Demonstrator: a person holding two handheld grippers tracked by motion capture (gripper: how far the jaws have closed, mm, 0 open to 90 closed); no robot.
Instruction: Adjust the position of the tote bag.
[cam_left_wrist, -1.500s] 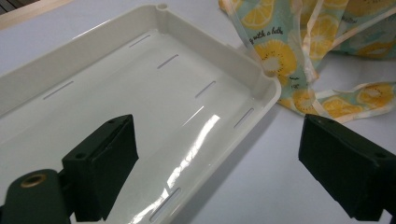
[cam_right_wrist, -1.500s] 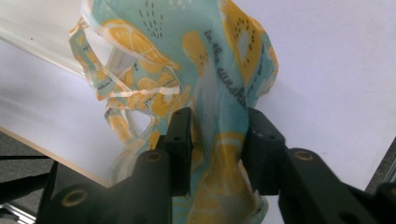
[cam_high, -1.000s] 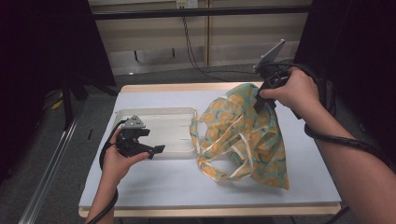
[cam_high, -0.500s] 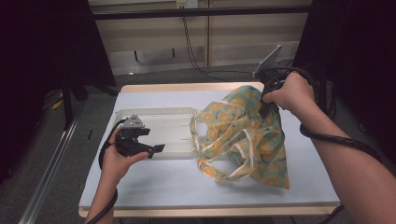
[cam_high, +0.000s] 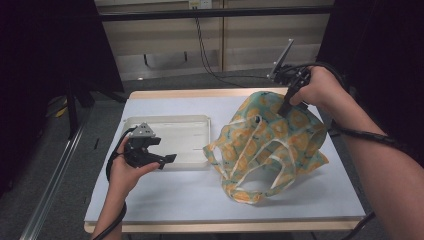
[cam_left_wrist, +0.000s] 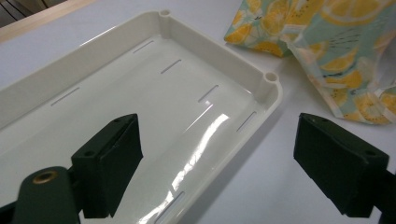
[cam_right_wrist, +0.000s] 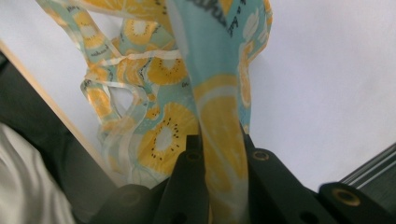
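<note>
Table (cam_high: 165, 200) first: a pale blue-white top with a wooden edge, spread beneath both claws. Fabric comes next, a teal bag printed with lemon slices (cam_high: 272, 145), which hangs below and in front of the right claw (cam_high: 286, 107), bunched up off the table at its far end and trailing down so that its pale handles (cam_high: 250, 175) loop onto the table surface on the side toward the person. That right claw is clamped tight on a fold of the bag: in the right gripper view its jaws have just been closing and now pinch a narrow strip of the lemon cloth (cam_right_wrist: 224, 158) between them, with the rest of the bag (cam_right_wrist: 154, 93) draped away beyond the tips.

Smaller than the bag, a shallow white plastic tray (cam_high: 200, 125) lies flat on the table, directly ahead of the left claw (cam_high: 167, 160) and partly beneath it. In the left gripper view the tray's rim (cam_left_wrist: 219, 51) runs across between the two jaws, and a corner of the bag (cam_left_wrist: 336, 60) lies just beyond the tray, up and to the right of the right-hand jaw.

Left claw last: its jaws stand wide apart, gripping nothing and touching nothing, poised low over the near corner of the tray, held in the person's left hand (cam_high: 125, 172).
</note>
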